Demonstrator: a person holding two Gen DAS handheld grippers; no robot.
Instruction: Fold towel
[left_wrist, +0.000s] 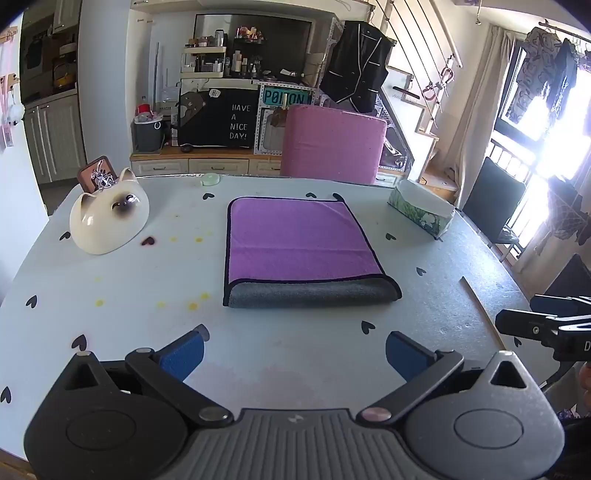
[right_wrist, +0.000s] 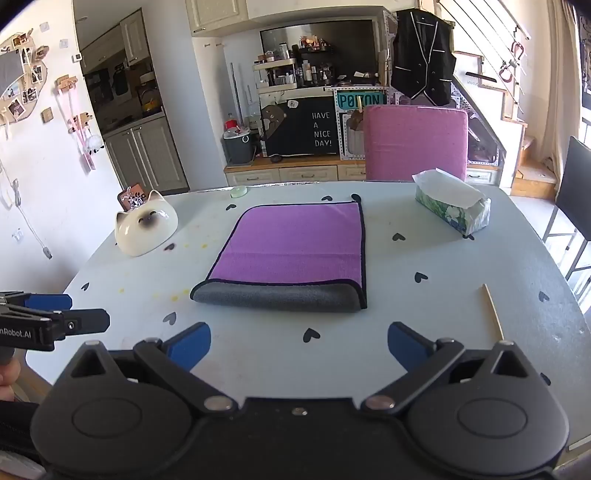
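A purple towel (left_wrist: 299, 240) with a black hem lies folded on the pale table (left_wrist: 258, 343), its grey underside showing along the near fold. It also shows in the right wrist view (right_wrist: 291, 247). My left gripper (left_wrist: 295, 350) is open and empty, held just short of the towel's near edge. My right gripper (right_wrist: 299, 347) is open and empty too, also short of the near edge. Each gripper appears at the side of the other's view: the right one (left_wrist: 546, 321) and the left one (right_wrist: 55, 317).
A white cat-shaped ceramic holder (left_wrist: 109, 218) stands at the far left. A tissue box (right_wrist: 452, 208) stands at the far right. A thin wooden stick (right_wrist: 493, 312) lies at the right. A pink chair (right_wrist: 413, 142) is behind the table.
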